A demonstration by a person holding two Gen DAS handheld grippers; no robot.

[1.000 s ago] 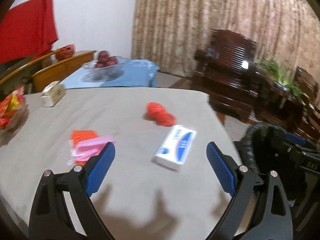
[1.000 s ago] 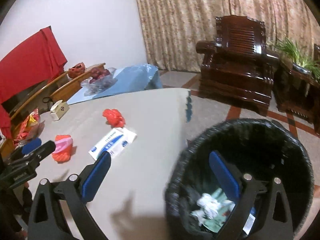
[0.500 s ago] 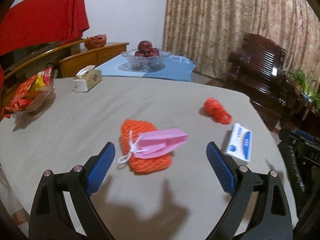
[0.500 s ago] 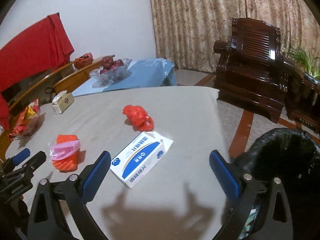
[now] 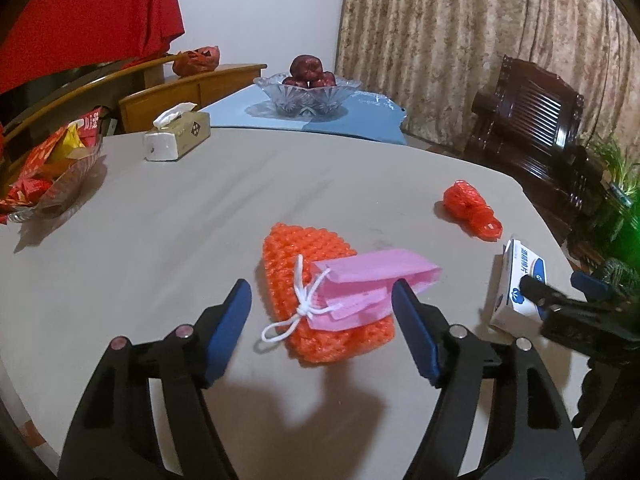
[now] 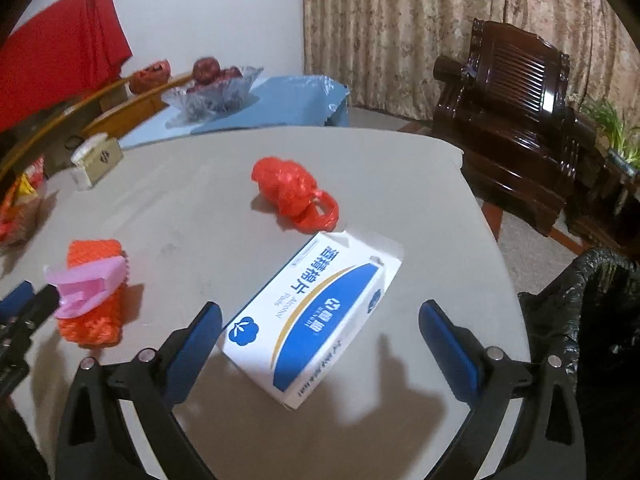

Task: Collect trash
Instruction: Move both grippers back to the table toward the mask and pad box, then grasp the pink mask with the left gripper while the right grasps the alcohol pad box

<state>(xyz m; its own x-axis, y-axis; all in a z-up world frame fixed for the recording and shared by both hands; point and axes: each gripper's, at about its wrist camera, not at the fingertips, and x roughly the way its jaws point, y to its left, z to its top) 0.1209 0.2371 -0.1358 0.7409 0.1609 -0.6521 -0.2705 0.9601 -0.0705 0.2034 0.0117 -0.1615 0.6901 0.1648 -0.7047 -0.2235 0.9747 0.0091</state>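
An orange foam net [image 5: 320, 304] lies on the grey table with a pink face mask [image 5: 368, 284] on top. My left gripper [image 5: 322, 300] hovers over them with its jaws closing; net and mask lie between the blue pads, which do not press on them. A white and blue alcohol-pad box [image 6: 312, 320] lies near the table's right edge. My right gripper [image 6: 320, 328] stands open around it, pads apart from it. A crumpled red plastic bag [image 6: 294, 190] lies behind the box. The black-lined trash bin [image 6: 592, 304] stands beside the table at the right.
A tissue box [image 5: 178, 136], a snack bowl [image 5: 48, 176] and a glass fruit bowl [image 5: 308, 92] on a blue cloth sit at the table's far side. Dark wooden armchairs [image 6: 516, 120] and a plant [image 5: 616, 168] stand on the right.
Both grippers moved left and down, from the bin toward the table. The left now frames the net and mask with narrower jaws; the right now frames the box.
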